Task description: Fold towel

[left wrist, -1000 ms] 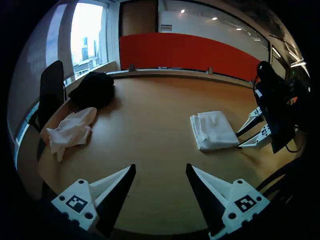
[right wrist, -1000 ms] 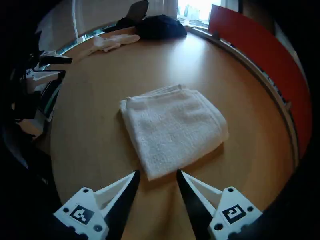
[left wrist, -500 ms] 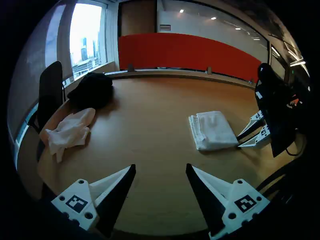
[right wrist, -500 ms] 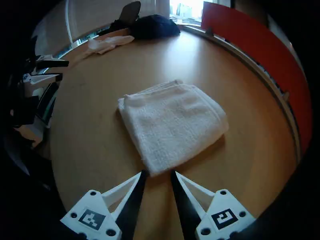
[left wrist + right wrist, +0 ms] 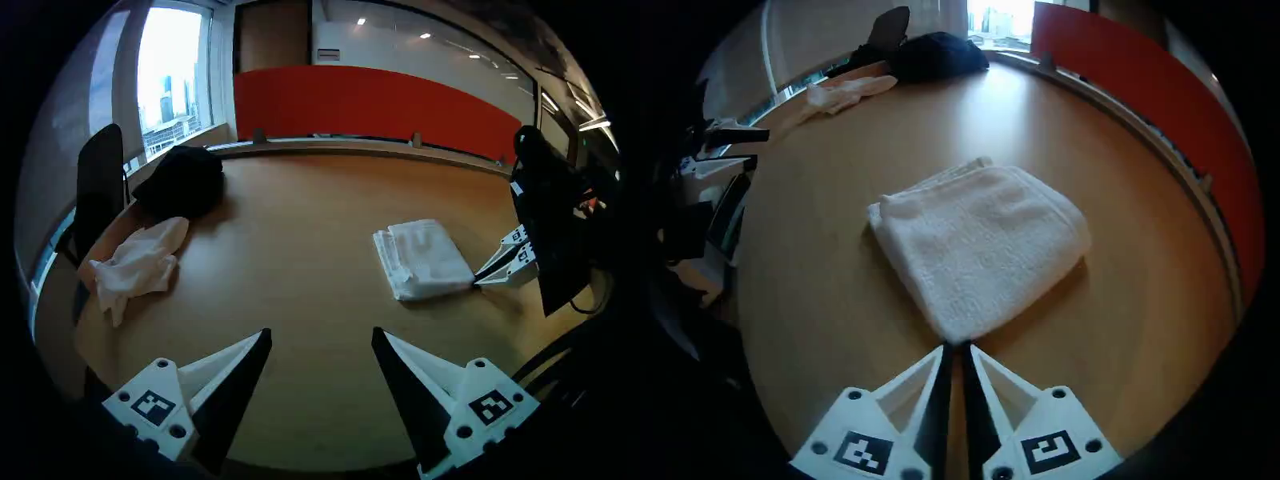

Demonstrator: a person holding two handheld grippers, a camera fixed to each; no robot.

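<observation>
A white folded towel [image 5: 422,258] lies on the round wooden table [image 5: 304,208], right of the middle. In the right gripper view the folded towel [image 5: 980,240] fills the centre, and my right gripper [image 5: 954,350] has its fingers drawn together on the towel's near corner, leaving a thin slit between them. From the left gripper view, the right gripper [image 5: 480,277] touches the towel's right corner, held by a person in dark clothing. My left gripper [image 5: 320,340] hangs open over the table's near edge with nothing between its fingers. The left gripper [image 5: 760,148] appears far left in the right gripper view.
A crumpled white cloth [image 5: 136,264] lies at the table's left edge, with a black bag [image 5: 188,180] behind it. A dark chair [image 5: 100,184] stands at the left. A red panel [image 5: 376,100] runs behind the table's raised far rim.
My right gripper's fingers have closed from wide apart to nearly touching at the towel's near corner. The left gripper has stayed put and open.
</observation>
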